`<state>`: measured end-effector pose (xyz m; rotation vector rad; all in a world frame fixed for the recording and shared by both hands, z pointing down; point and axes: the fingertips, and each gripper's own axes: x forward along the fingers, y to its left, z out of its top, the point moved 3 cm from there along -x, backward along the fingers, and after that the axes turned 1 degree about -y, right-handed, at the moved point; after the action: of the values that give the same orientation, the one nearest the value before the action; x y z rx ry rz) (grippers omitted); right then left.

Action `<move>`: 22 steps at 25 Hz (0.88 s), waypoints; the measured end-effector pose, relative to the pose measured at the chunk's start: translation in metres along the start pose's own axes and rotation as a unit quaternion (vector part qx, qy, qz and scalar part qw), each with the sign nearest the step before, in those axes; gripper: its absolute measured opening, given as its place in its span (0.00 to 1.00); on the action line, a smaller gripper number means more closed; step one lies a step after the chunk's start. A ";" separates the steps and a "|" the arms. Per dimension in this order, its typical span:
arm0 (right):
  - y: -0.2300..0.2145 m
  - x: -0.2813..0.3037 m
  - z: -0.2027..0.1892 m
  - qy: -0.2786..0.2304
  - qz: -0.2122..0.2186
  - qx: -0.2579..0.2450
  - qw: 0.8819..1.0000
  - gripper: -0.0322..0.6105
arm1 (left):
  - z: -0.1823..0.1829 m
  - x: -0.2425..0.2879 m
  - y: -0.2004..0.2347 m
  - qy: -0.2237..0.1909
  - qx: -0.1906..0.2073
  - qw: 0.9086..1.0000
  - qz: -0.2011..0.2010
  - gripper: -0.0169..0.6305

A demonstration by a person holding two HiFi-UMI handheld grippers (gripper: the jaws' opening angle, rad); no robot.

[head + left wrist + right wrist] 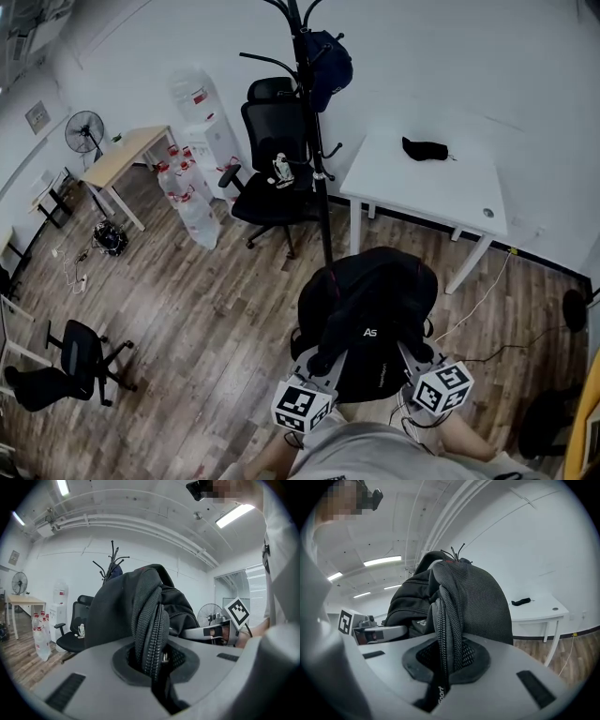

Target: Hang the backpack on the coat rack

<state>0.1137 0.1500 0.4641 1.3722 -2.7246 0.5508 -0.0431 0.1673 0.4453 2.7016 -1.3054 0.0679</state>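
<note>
A black backpack [370, 314] is held up in the air just in front of me, a short way before the black coat rack [314, 141]. My left gripper [323, 361] is shut on a zipped, padded edge of the backpack [152, 630] at its left side. My right gripper [417, 356] is shut on a like edge of the backpack [450, 616] at its right side. In the left gripper view the coat rack [111, 564] rises behind the backpack. A dark blue bag [328, 61] hangs on the rack's upper hooks.
A black office chair [272, 169] stands just left of the rack. A white table [441, 183] with a small black thing [425, 148] on it stands to the right. Water bottles [187, 192], a water dispenser [202, 117] and a wooden desk [127, 155] lie farther left. Cables [487, 300] run over the floor.
</note>
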 end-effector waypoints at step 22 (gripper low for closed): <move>-0.005 0.119 0.016 -0.005 -0.033 0.004 0.999 0.10 | 0.009 0.041 0.118 -0.003 -0.001 1.000 -0.021 0.07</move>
<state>0.0471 0.0508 0.4735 1.4643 -2.6774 0.5537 -0.1099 0.0617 0.4530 2.7277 -1.2498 0.0544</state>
